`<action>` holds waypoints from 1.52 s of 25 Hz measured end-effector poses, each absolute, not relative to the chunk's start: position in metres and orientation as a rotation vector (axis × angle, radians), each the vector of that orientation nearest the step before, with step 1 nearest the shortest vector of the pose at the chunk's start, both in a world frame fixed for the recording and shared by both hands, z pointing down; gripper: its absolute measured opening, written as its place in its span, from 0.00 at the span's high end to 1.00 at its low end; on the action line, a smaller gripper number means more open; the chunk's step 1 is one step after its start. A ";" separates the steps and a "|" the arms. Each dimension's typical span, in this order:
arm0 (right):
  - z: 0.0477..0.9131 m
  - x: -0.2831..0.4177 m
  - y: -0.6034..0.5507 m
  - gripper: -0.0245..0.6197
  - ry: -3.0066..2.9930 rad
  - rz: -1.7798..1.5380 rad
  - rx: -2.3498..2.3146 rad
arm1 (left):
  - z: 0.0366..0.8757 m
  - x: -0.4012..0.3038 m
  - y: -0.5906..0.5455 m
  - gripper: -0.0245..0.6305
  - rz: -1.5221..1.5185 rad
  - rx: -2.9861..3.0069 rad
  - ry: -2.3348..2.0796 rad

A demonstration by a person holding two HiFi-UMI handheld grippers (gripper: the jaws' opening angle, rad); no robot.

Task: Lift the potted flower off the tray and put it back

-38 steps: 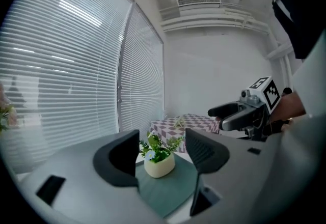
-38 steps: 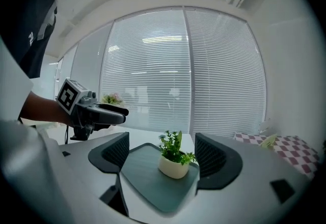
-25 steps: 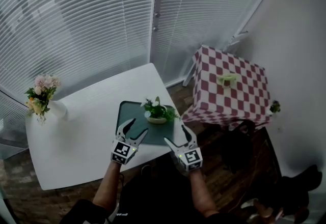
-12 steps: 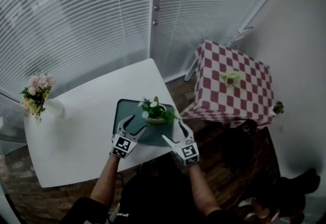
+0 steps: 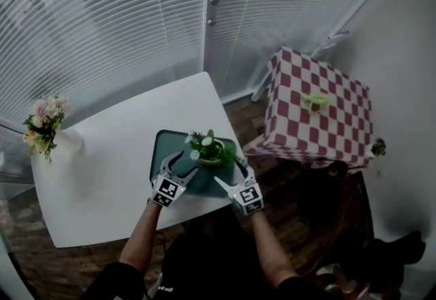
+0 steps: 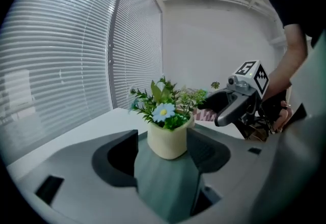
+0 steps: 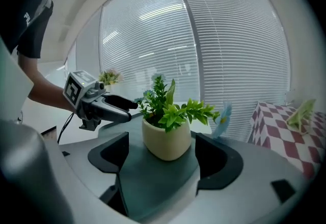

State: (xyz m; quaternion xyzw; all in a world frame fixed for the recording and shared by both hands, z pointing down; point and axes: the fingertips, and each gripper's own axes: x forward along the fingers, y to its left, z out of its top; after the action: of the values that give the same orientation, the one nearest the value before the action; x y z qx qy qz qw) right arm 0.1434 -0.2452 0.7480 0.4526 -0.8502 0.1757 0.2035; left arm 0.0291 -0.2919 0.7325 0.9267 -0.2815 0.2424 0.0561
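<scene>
Flanking the potted flower from two sides, we hold the left gripper and the right gripper low over the dark green tray. Both sets of jaws are spread wide and clamp nothing. The cream pot stands upright on the tray, toward its far side, with green sprigs and a pale blue daisy rising from it. In the left gripper view the pot sits just ahead between the two jaws, and the right-hand jaw overlaps its side. We cannot tell whether they touch. The right gripper view shows much the same, with the pot centred between the open jaws and a gap on either side. The tray lies near the front edge of a white table. A vase of pink and yellow flowers stands at the table's far left corner. A red-and-white checked cloth covers a stand to the right, and closed blinds fill the windows behind.
</scene>
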 end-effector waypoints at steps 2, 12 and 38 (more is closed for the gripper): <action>0.754 0.141 -0.251 0.38 -2.383 0.455 1.222 | 0.738 0.032 -0.293 0.54 0.730 2.814 -0.815; 0.766 0.138 -0.278 0.35 -2.443 0.400 1.044 | 0.761 0.040 -0.298 0.53 0.775 2.826 -0.725; 0.789 0.117 -0.299 0.34 -2.471 0.273 0.593 | 0.786 0.065 -0.299 0.51 0.784 2.905 -0.490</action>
State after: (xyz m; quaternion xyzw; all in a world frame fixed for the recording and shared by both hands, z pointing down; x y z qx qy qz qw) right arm 0.1175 -0.2993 0.7890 0.2220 -0.9257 0.1023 0.2887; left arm 0.0649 -0.2988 0.7863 0.9519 -0.1606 0.2568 0.0463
